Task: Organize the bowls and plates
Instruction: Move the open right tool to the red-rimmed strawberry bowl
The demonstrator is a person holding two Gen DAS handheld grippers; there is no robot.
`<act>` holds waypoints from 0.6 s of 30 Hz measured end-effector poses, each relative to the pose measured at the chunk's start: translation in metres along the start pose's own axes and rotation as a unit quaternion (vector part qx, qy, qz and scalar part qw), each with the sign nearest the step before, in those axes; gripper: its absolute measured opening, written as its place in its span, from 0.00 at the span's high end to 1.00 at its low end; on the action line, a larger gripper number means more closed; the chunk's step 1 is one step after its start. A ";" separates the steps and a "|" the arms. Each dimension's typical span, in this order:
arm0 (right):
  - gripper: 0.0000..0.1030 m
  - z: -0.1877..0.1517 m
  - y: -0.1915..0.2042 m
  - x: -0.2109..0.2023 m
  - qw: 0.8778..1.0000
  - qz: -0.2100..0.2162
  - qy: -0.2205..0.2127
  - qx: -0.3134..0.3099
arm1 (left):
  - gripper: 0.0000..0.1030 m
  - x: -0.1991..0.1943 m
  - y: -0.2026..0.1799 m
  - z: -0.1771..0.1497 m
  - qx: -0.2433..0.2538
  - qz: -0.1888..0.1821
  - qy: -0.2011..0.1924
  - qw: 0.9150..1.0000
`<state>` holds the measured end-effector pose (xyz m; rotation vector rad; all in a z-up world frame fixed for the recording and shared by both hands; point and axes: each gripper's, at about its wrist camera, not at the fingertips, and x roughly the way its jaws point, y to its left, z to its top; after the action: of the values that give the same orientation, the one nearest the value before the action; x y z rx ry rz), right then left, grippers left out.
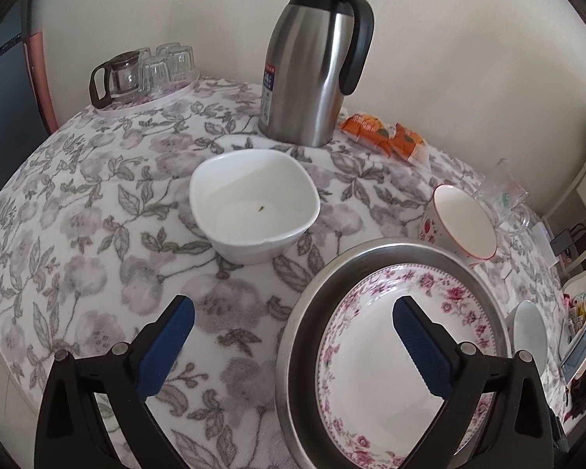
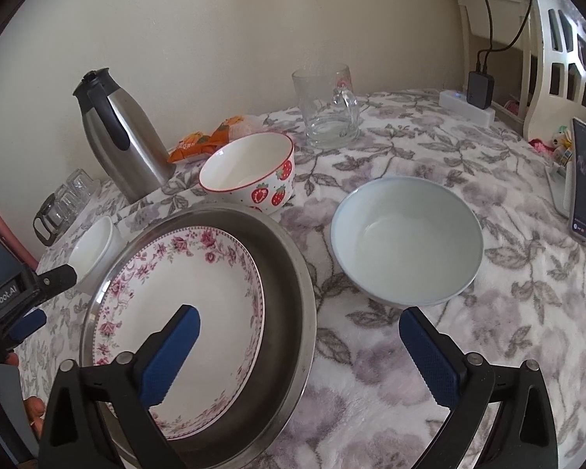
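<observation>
Left gripper (image 1: 293, 328) jaws wide apart, nothing held, hovering over tabletop (image 1: 97, 234) w/ one finger above flowered plate (image 1: 371, 351). Right gripper (image 2: 299, 338) jaws wide apart too, empty. Plate sits inside metal pan (image 2: 289, 293). White bowl (image 1: 254, 205) just beyond left gripper; pale bowl (image 2: 406, 240) ahead of right; strawberry bowl (image 2: 250, 170) behind pan, near steel jug (image 1: 312, 66).

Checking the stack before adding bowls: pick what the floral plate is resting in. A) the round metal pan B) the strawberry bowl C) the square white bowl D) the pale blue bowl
A: the floral plate lies inside the round metal pan, whose steel rim rings it in both views; the strawberry bowl, pale blue bowl and square white bowl stand empty on the tablecloth.
</observation>
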<state>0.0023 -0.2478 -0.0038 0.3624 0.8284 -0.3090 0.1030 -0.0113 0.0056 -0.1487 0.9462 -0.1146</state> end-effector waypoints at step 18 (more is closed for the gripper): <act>0.00 0.034 -0.005 0.000 0.999 -0.005 -0.027 0.037 | 0.01 -0.010 -0.025 0.022 0.001 -0.058 -0.049 0.997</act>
<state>0.0229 -0.2673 0.0163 0.4167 0.7678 -0.3577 0.1148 -0.0327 0.0305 -0.2057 0.8405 -0.2135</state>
